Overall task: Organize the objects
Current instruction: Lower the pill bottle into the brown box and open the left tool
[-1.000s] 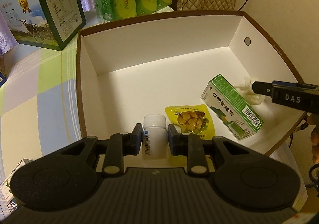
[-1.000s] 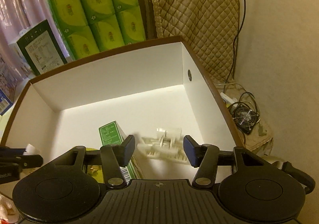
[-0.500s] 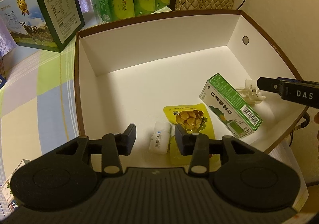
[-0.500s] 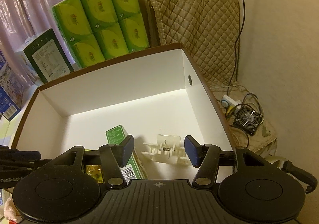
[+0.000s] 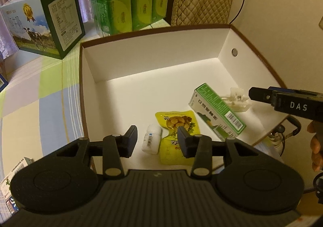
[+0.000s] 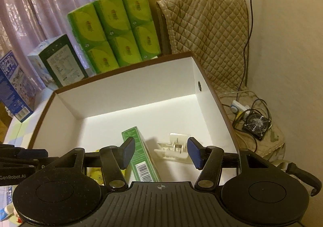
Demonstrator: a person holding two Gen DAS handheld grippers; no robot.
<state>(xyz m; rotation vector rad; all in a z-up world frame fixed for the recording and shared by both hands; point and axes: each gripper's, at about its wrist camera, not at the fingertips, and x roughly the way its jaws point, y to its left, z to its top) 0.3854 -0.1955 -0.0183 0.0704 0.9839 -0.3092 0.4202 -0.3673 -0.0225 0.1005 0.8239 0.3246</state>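
Inside the white box (image 5: 153, 59), a white pill bottle (image 5: 151, 141) lies at 6 o'clock beside a yellow snack pouch (image 5: 177, 124); a green carton (image 5: 218, 111) and white clip (image 5: 238, 99) sit toward 3. Both the left hand-held gripper (image 5: 156, 142) and right hand-held gripper (image 6: 160, 153) gape wide, holding nothing.

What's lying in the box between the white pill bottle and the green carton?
The yellow snack pouch lies between the white pill bottle and the green carton, seen in the left wrist view.

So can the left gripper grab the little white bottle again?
Probably yes. The left gripper is open right above the white bottle, which lies on the box floor beside the yellow snack bag. Nothing covers it.
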